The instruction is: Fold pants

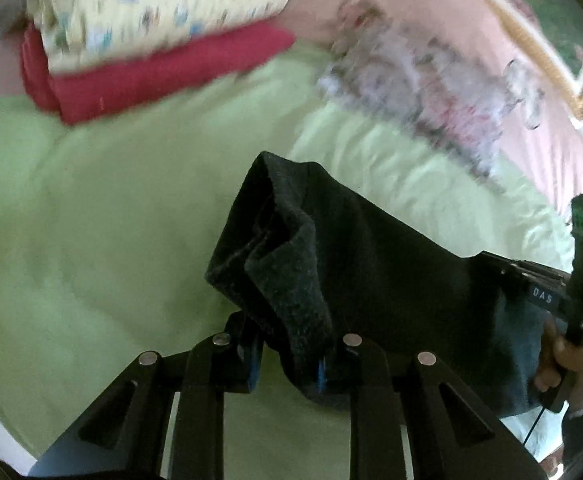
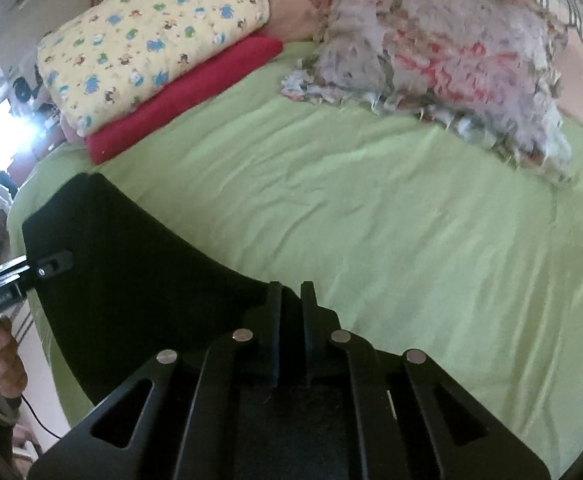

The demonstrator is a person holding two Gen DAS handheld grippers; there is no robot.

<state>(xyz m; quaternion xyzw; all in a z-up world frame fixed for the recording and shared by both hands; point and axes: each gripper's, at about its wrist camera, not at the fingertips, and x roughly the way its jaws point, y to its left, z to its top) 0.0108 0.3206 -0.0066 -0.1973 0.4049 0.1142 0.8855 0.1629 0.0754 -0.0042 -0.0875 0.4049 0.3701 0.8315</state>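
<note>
Both the left gripper (image 1: 287, 356) and right gripper (image 2: 291, 320) pinch the dark pants (image 2: 139, 264) aloft over the bed's (image 2: 371, 240) near edge, folding barely begun.

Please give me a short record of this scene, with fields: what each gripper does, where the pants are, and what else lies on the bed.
left gripper: shut on pants
right gripper: shut on pants
pants: dark, held up between both grippers over the sheet
sheet: light green
stack at far left: yellow patterned quilt on red blanket
far right: ruffled pillow
</note>
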